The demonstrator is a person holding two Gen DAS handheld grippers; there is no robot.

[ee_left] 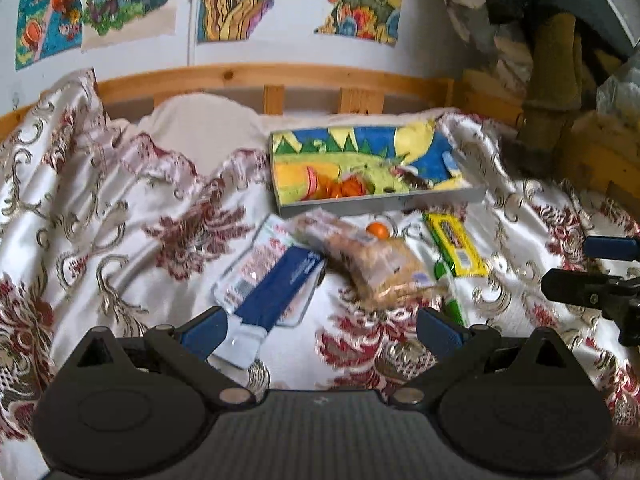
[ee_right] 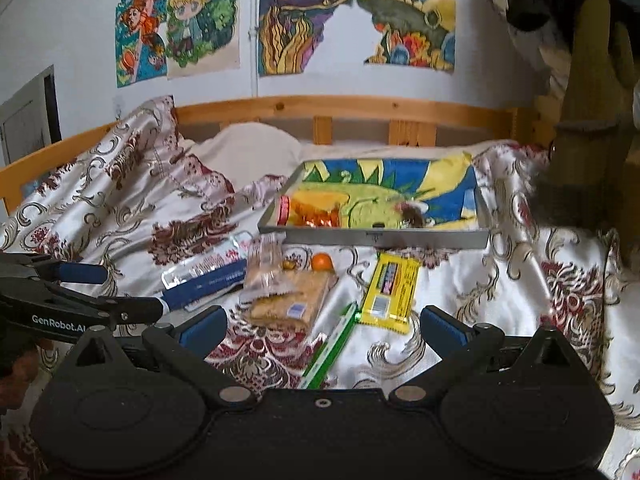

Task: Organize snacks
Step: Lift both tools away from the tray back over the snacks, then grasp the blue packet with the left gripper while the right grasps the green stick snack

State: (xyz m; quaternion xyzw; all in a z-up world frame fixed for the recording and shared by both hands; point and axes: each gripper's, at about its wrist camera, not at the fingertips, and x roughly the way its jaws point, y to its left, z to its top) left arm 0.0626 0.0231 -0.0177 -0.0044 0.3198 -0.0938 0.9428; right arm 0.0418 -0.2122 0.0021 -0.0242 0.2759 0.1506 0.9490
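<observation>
Both grippers' fingers spread wide, empty. Blue-white packet [ee_left: 276, 296] beside left gripper [ee_left: 320, 326] inner finger: light, slippery film; pinch end seam.

A patterned bedspread [ee_right: 132, 200] covers the bed, with a wooden headboard [ee_right: 344, 106] behind it. Colourful drawings [ee_right: 352, 12] hang on the white wall [ee_right: 60, 20] above.

Print on the yellow packet [ee_right: 390, 290] and the blue-banded packet [ee_left: 276, 284] is too blurred to read. The tray's [ee_right: 372, 237] near wall hides the lower part of the orange wrapper [ee_right: 316, 214] inside it. The green stick's [ee_right: 332, 346] near end disappears behind the gripper body.
</observation>
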